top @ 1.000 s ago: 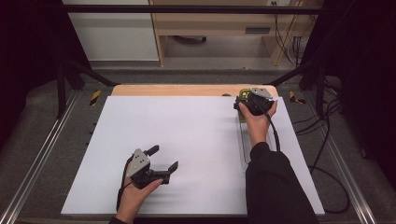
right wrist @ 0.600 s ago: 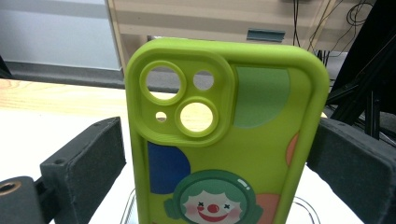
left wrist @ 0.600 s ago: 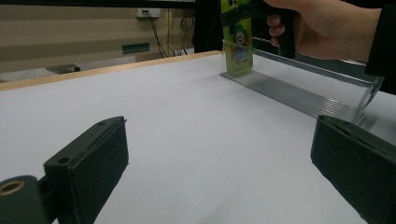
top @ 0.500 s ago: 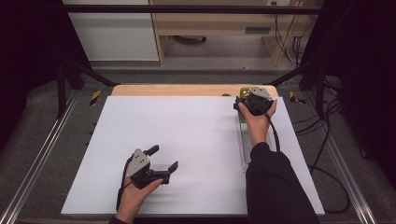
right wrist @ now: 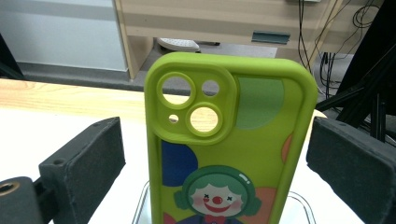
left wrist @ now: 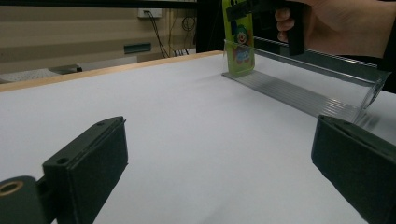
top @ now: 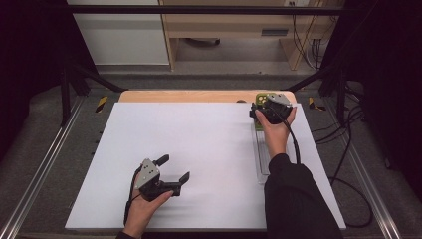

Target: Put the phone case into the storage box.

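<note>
White rectangular table sheet: bare beneath my left gripper, jaws spread, empty.
Long clear ribbed plastic tray: far right side.
Lime-green clown-print phone case: stood upright at the tray's far end, between my right gripper's parted jaws, apparently untouched. Likely light, flexible, slightly grippy; best pinched across its side edges.

We see even overhead light w/ the white tabletop bright and the surroundings dark at both sides. Shadows are soft and faint. The high view is slightly soft; in the gripper views, near jaws blur, and the green phone case is sharp.
</note>
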The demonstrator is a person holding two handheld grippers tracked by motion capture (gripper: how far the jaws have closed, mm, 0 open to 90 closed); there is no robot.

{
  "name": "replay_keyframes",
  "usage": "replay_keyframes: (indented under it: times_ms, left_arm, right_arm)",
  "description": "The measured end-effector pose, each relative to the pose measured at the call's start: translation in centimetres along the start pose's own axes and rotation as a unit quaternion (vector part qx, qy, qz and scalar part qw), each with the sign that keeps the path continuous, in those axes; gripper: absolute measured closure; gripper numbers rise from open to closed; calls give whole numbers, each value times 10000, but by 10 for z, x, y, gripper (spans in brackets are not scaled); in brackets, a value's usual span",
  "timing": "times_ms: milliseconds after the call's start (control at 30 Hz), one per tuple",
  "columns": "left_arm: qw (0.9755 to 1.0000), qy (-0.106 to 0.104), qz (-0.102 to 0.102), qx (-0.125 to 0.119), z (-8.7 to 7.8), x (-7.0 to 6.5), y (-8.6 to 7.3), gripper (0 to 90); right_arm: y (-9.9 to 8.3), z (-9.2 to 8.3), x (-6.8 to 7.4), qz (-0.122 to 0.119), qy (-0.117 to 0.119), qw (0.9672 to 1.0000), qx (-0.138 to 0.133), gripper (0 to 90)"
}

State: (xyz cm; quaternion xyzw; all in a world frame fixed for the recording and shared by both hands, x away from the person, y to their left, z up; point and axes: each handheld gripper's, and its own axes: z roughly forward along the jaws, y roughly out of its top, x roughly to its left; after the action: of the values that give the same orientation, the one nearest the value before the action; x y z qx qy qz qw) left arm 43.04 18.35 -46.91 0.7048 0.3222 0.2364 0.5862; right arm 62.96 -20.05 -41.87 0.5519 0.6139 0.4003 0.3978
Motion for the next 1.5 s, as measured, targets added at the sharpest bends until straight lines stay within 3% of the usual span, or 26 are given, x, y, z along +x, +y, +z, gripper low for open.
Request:
replay_keyframes:
  times_ms: [900,1500]
  left_arm:
    - [9999,126,69,-20,-5,3,2,33]
    - [9988,433,-165,-165,-39,28,4,33]
  right_arm:
    - [9,-30,-6,195,31,9998,-20,54]
    - [10,-38,-7,235,143,9996,-29,51]
